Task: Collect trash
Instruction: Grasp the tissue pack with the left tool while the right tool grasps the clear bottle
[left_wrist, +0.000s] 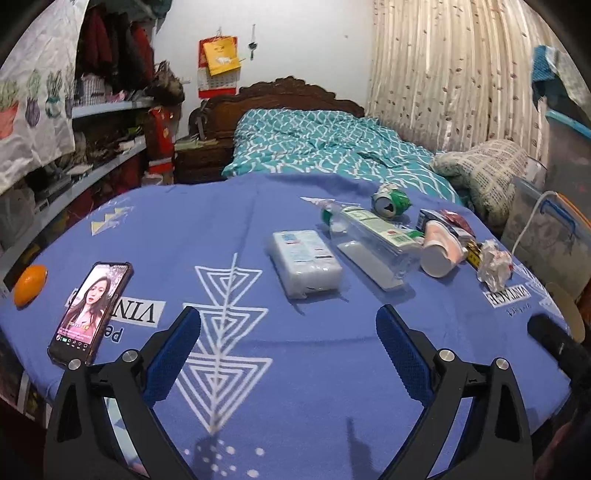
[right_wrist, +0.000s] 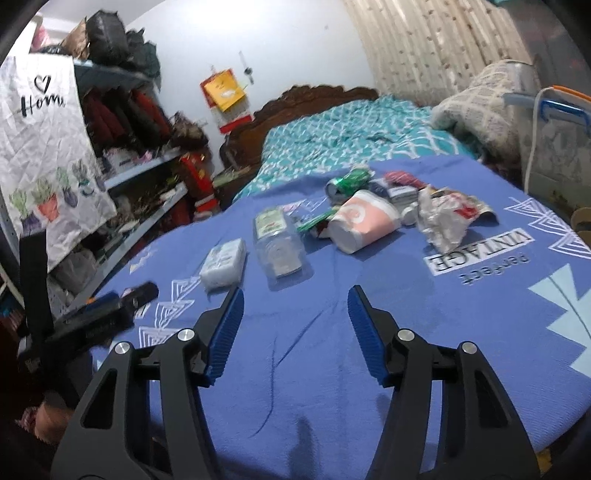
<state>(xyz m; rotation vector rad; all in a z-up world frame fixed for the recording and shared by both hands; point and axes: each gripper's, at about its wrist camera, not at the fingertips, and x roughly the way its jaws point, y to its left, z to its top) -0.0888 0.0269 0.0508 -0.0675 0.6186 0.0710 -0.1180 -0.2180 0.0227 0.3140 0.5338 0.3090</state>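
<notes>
Trash lies on a table under a blue cloth (left_wrist: 303, 354): a clear plastic bottle (left_wrist: 373, 243) on its side, a crushed green can (left_wrist: 391, 199), a tipped pink and white paper cup (left_wrist: 441, 251), a crumpled wrapper (left_wrist: 495, 262) and small cartons. The right wrist view shows the bottle (right_wrist: 277, 240), the cup (right_wrist: 364, 221), the can (right_wrist: 347, 182) and the wrapper (right_wrist: 441, 218). My left gripper (left_wrist: 288, 325) is open and empty above the cloth, short of the trash. My right gripper (right_wrist: 295, 302) is open and empty, just short of the bottle.
A tissue pack (left_wrist: 304, 262) lies left of the bottle. A lit phone (left_wrist: 90, 310) and an orange (left_wrist: 31, 284) sit at the table's left. A bed (left_wrist: 332, 147) stands behind, shelves (left_wrist: 92, 155) at left, plastic bins (left_wrist: 543, 221) at right.
</notes>
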